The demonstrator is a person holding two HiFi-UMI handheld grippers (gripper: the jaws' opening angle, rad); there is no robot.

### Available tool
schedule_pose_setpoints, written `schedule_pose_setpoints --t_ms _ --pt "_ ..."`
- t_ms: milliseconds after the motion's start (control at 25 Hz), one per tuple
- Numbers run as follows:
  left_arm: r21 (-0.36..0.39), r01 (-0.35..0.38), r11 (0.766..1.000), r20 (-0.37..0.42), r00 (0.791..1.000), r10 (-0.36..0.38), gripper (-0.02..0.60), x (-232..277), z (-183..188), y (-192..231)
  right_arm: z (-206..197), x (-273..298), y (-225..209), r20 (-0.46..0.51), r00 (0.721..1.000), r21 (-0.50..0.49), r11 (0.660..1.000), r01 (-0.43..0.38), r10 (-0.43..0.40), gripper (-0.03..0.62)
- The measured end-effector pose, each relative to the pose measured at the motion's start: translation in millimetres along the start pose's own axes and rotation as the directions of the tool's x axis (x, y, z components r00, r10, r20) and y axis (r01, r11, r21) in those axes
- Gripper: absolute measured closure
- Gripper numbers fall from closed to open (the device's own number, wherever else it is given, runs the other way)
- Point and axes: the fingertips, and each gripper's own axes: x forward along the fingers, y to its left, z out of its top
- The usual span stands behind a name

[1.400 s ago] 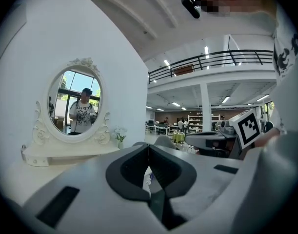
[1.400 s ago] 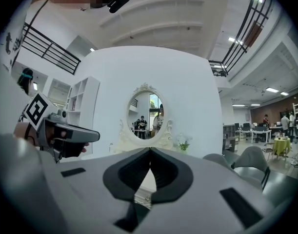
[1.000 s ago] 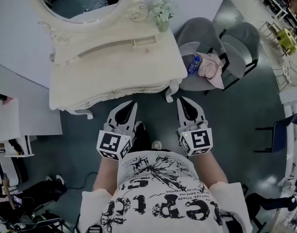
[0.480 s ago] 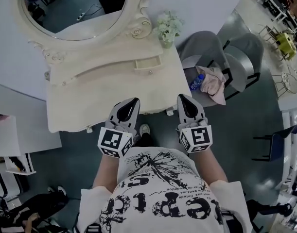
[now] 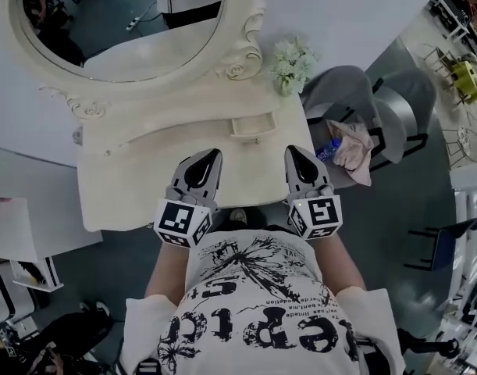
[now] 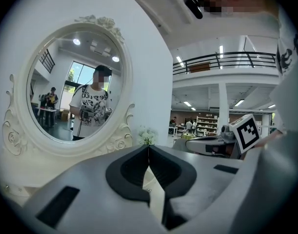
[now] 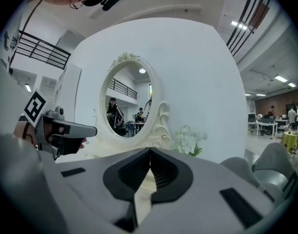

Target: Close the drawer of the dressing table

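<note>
The cream dressing table point(image 5: 121, 186) with its oval mirror point(image 5: 121, 22) fills the upper left of the head view. A small drawer point(image 5: 246, 126) in the low tier under the mirror stands pulled out a little. My left gripper point(image 5: 211, 154) hovers over the tabletop, short of the drawer and slightly to its left, shut and empty. My right gripper point(image 5: 293, 151) is level with it over the table's right end, also shut with nothing between its tips. In the left gripper view the left gripper point(image 6: 149, 147) points at the mirror frame point(image 6: 117, 143). In the right gripper view the right gripper point(image 7: 150, 151) points toward the mirror and the flowers point(image 7: 188, 141).
A small vase of white flowers point(image 5: 293, 62) stands at the table's back right corner. Right of the table is a grey chair point(image 5: 402, 108) holding a water bottle point(image 5: 329, 148) and a pink cloth point(image 5: 357, 153). A white cabinet point(image 5: 19, 217) sits at the left.
The person has stepped up to the table. Both grippers, earlier over the floor in front of it, now reach over the tabletop, still shut and side by side.
</note>
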Motion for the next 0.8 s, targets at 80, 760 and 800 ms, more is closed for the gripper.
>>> schedule_pose_setpoints --t_ms 80,760,800 --pt "-0.010 -0.016 1.000 -0.002 1.000 0.016 0.561 3 -4 8 -5 13 0 -0.018 1.000 0.006 1.000 -0.021 0.021 0.577" --pt "-0.118 -0.225 0.967 -0.056 0.974 0.220 0.561 5 -74 56 -130 92 8 -0.298 0.916 0.069 0.963 -0.261 0.270 0.575" --pt "-0.125 -0.229 0.965 -0.062 0.973 0.223 0.561 6 -79 56 -142 96 7 -0.317 0.910 0.073 0.963 -0.258 0.268 0.573"
